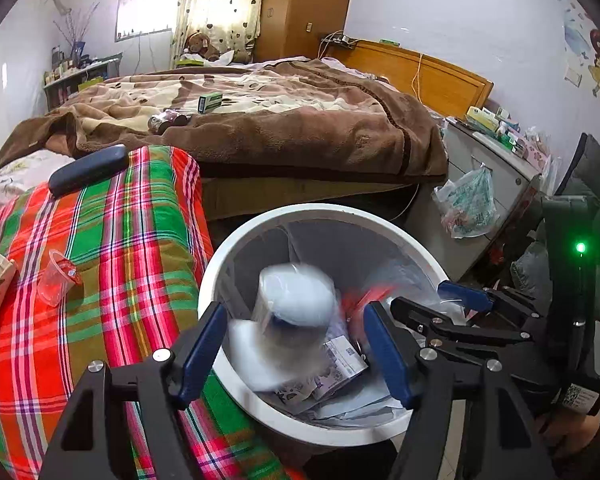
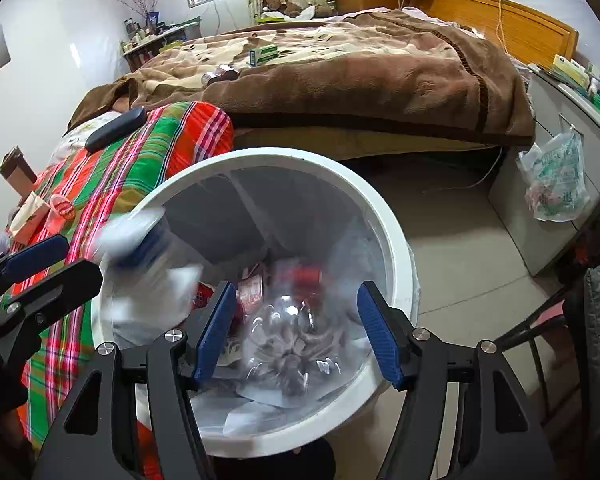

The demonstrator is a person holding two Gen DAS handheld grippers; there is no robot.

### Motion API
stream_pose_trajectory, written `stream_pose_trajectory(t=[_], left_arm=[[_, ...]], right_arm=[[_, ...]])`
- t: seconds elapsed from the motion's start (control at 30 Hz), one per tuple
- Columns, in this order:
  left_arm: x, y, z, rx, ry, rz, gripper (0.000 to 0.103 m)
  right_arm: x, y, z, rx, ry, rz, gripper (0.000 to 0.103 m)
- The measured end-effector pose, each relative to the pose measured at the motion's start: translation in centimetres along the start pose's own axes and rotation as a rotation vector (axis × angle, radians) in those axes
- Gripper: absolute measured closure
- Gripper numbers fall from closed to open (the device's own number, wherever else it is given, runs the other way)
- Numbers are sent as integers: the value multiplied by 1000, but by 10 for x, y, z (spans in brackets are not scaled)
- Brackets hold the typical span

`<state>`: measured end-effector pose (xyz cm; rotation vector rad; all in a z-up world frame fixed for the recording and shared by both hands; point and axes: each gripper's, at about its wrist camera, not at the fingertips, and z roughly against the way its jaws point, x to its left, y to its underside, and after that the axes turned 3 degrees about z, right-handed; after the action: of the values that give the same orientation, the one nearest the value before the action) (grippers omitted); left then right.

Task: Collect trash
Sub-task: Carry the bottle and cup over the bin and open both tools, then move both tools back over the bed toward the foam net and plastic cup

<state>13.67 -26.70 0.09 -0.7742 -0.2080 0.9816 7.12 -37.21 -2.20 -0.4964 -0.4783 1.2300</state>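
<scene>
Dropping trash: both claws, left (image 1: 296,354) and right (image 2: 296,330), gape over the bin (image 1: 284,214); next, fetch the cup (image 1: 56,280) off the bed's near corner.

Your bed (image 1: 300,136) carries a green box (image 1: 210,102), a dark case (image 1: 88,169) and a clear cup (image 1: 58,278); your bin (image 2: 388,216) stands on the floor (image 2: 460,240).

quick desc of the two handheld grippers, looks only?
Both match. The left gripper and right gripper have matte black angular linkage arms with triangular cutouts and silver round pivot bolts. The fingers carry blue ribbed pads. In the left wrist view, the right unit's body shows a green LED and a QR sticker. No cables discernible.
</scene>
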Motion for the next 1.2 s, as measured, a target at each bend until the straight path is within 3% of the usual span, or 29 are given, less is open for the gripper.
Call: stream_pose_trajectory(t=[0.4, 0.8, 1.2], left_arm=[[24, 2, 27, -41, -31, 41, 33], [59, 11, 60, -86, -89, 99, 33], [118, 29, 96, -128, -178, 179, 33]], right_arm=[[16, -5, 19, -83, 1, 15, 38], [47, -11, 30, -148, -56, 35, 38], [93, -14, 27, -163, -133, 101, 38]])
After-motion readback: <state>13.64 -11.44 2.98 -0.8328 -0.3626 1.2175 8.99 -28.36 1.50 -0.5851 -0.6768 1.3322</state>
